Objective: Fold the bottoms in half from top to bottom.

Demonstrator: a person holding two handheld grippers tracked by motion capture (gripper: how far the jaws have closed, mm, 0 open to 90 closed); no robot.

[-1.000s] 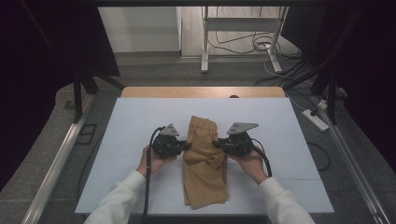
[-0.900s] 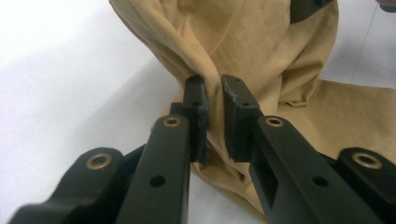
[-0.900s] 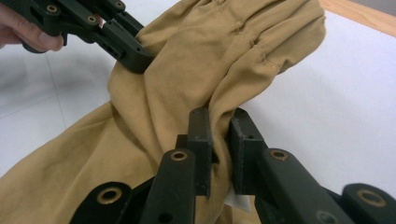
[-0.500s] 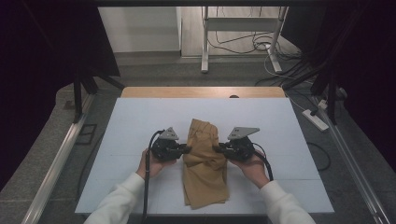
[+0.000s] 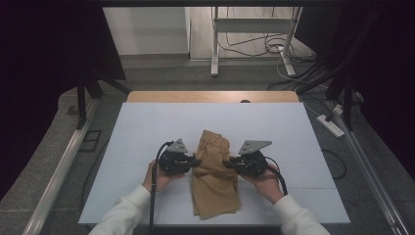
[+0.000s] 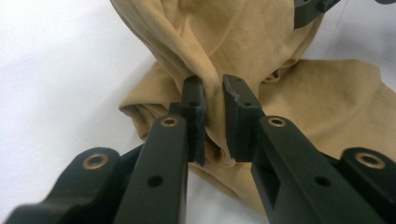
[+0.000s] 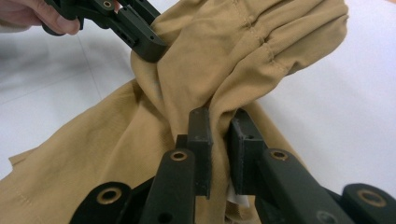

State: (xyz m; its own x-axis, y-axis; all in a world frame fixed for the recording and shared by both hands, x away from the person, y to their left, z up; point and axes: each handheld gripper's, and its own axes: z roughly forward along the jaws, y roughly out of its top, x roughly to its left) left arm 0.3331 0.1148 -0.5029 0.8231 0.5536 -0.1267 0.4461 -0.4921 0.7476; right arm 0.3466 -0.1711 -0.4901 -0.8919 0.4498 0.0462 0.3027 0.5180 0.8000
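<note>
The left gripper [image 5: 195,160] and right gripper [image 5: 230,161] each pinch a fold of the tan garment [image 5: 214,176] between nearly closed jaws, from opposite sides. Since a second ago both have barely shifted. Between them the cloth bunches up off the white table [image 5: 137,132]; the left gripper view shows the fold [image 6: 214,100] in its jaws.

One tan cloth [image 5: 214,176], centre of one white table [image 5: 137,132]. Two grippers: left gripper [image 5: 195,160] at 9 o'clock of cloth, right gripper [image 5: 229,162] at 3 o'clock.
</note>
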